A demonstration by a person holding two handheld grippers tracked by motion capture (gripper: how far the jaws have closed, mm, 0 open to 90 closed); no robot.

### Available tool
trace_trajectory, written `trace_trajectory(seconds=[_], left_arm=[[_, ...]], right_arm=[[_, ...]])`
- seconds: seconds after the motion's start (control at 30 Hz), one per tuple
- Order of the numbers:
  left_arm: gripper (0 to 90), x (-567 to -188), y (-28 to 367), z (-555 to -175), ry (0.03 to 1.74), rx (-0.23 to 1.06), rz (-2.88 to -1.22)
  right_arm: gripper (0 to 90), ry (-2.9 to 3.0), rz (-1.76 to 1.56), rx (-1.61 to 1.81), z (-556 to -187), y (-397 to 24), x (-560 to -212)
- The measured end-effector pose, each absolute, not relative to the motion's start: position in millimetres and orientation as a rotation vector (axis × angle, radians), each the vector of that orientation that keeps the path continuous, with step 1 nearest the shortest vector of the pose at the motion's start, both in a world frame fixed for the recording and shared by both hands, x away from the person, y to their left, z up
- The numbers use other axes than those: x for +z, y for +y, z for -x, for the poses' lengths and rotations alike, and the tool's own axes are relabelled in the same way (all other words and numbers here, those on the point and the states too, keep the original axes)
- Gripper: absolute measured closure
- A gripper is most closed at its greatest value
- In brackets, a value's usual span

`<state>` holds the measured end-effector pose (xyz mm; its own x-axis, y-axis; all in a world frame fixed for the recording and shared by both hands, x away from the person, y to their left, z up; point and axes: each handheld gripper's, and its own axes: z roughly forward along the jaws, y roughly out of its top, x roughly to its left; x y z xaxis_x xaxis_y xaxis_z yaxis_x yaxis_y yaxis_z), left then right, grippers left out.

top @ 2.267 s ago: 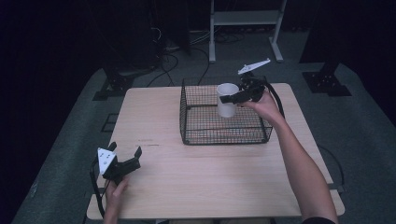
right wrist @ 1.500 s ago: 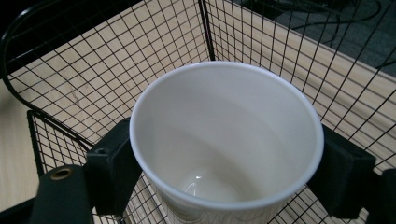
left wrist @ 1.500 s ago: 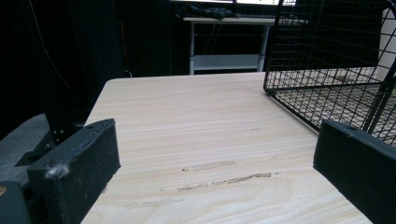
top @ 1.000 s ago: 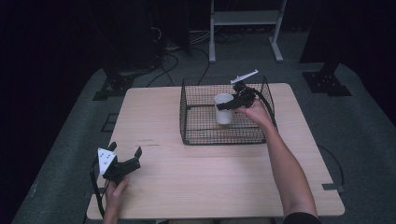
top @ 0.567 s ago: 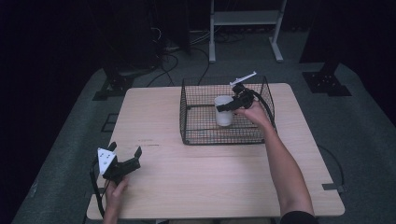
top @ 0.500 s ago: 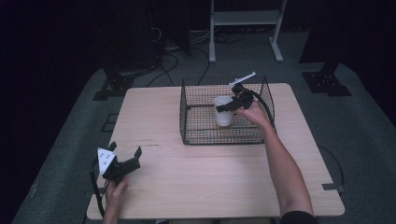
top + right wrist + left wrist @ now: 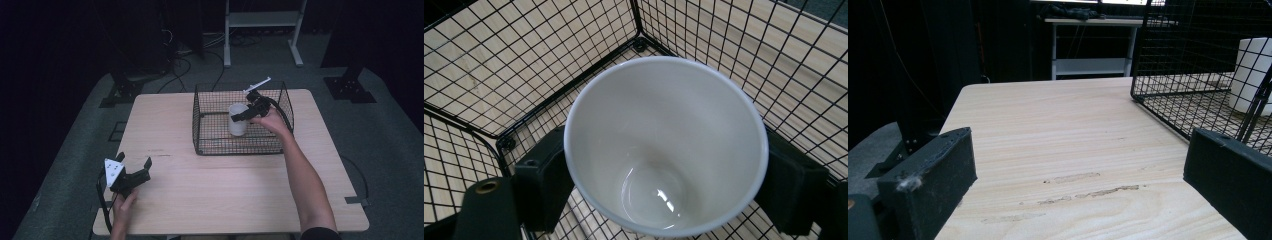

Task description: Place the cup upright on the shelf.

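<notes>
A white cup (image 7: 237,127) stands upright inside a black wire basket (image 7: 240,149) on the far right half of the wooden table (image 7: 225,190). My right gripper (image 7: 240,116) reaches in from the basket's right side and is shut on the cup. In the right gripper view the empty cup (image 7: 664,145) sits between both jaws, low over the basket's mesh floor (image 7: 524,60). My left gripper (image 7: 134,160) rests open near the table's front left corner with nothing in it. The left gripper view has its open jaws over bare wood (image 7: 1080,200), with the basket (image 7: 1198,50) and the cup (image 7: 1250,75) ahead to the right.
Beyond the table's far edge stands a white metal rack (image 7: 262,20) on grey floor, with cables and black stand bases (image 7: 120,92) around it. Bare wood lies between the left gripper and the basket.
My right gripper has carried the cup from above the basket's right rim down and left into the basket. The left gripper has not moved.
</notes>
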<state>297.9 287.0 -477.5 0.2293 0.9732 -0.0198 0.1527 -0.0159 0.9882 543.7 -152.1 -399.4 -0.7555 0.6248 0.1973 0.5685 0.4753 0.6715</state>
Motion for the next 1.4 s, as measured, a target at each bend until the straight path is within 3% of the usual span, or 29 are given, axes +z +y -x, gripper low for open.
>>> trace_trajectory(seconds=[0.9,1.4], left_arm=[[0.0,-478,287,-298,1.143,0.957,-1.422],[0.0,-477,287,-298,1.144,0.957,-1.422]], right_arm=[[11.2,2.583,-1.015,1.161,-535,-149,-387],[7.2,2.475,-1.043,1.327,-531,-162,-365]])
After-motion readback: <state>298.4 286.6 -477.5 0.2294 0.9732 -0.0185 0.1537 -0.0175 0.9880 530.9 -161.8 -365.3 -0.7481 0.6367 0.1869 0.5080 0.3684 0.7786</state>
